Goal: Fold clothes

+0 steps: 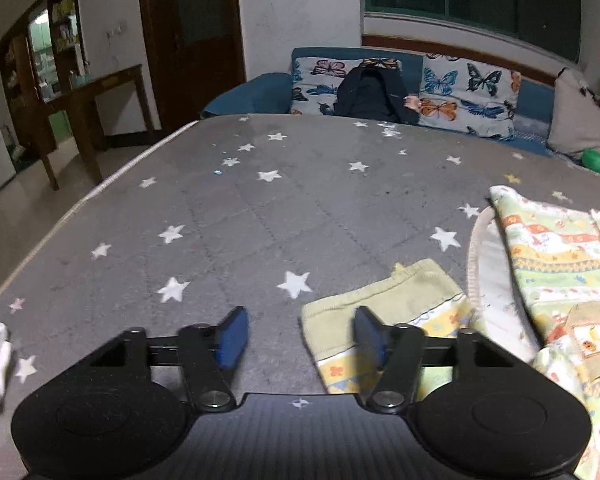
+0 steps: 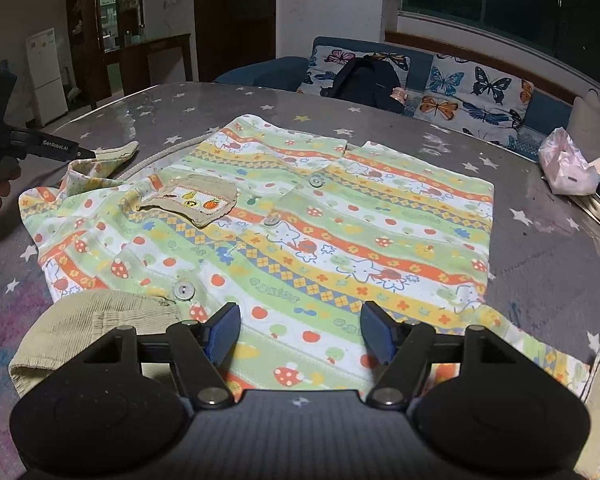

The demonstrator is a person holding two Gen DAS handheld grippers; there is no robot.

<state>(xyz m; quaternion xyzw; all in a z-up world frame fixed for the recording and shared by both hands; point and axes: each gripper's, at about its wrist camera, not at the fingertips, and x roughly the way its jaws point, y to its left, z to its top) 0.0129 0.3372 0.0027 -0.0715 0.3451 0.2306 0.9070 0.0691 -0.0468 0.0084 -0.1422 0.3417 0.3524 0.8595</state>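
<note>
The patterned shirt (image 2: pixel 300 216) lies spread, buttons up, on the star-print bench (image 1: pixel 228 216) — one side already looks turned in, though I can't be sure. Both left tongs (image 1: pixel 300 336) and right tongs (image 2: pixel 300 330) hang spread and empty (left by the sleeve cuff (image 1: pixel 384 300)). Most folding seems left.

Shirt (image 2: pixel 300 232): green, orange, yellow and white stripes with apples, mushrooms, flowers
Pocket (image 2: pixel 192 200): tan, with small fruit pictures
Cuff (image 1: pixel 384 304): pale yellow-green
Tabletop (image 1: pixel 220 216): grey with white stars
Cushions (image 2: pixel 476 92): white with coloured butterflies
Sofa (image 1: pixel 252 92): blue
</note>
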